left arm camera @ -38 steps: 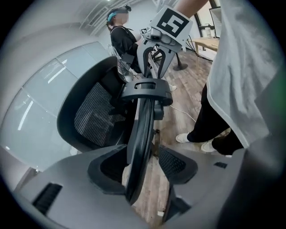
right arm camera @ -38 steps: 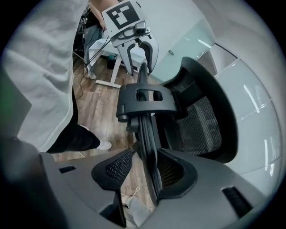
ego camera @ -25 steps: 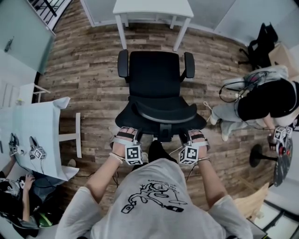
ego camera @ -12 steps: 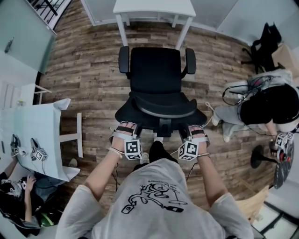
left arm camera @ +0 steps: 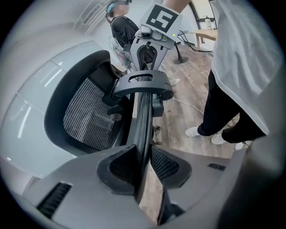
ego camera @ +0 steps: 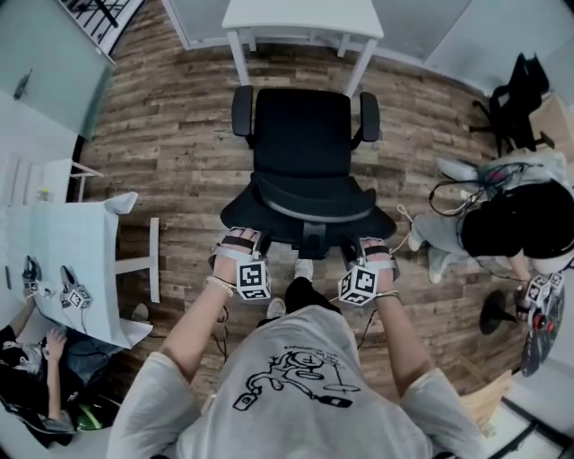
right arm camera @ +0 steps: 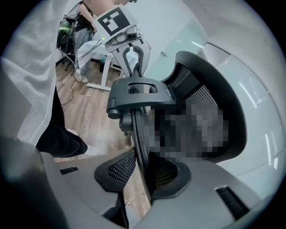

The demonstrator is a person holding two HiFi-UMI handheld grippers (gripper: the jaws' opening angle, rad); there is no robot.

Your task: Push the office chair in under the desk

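The black office chair [ego camera: 302, 143] stands on the wood floor with its seat facing the white desk [ego camera: 303, 16], its front edge near the desk legs. In the head view my left gripper [ego camera: 240, 253] and right gripper [ego camera: 371, 258] grip the two ends of the backrest's top rim. The left gripper view shows the thin rim [left arm camera: 143, 116] running between the pads, with my left gripper [left arm camera: 144, 165] shut on it. In the right gripper view my right gripper [right arm camera: 145, 172] is likewise shut on the mesh backrest's rim [right arm camera: 139, 134].
A person [ego camera: 511, 211] sits on the floor to the right among cables. A black stool base [ego camera: 498, 305] stands behind them. A white table [ego camera: 63, 260] with spare grippers [ego camera: 72, 294] is at the left. A dark bag [ego camera: 516, 90] lies at the far right.
The chair has rolled forward towards the desk, and both grippers have gone forward with it, still holding the backrest.
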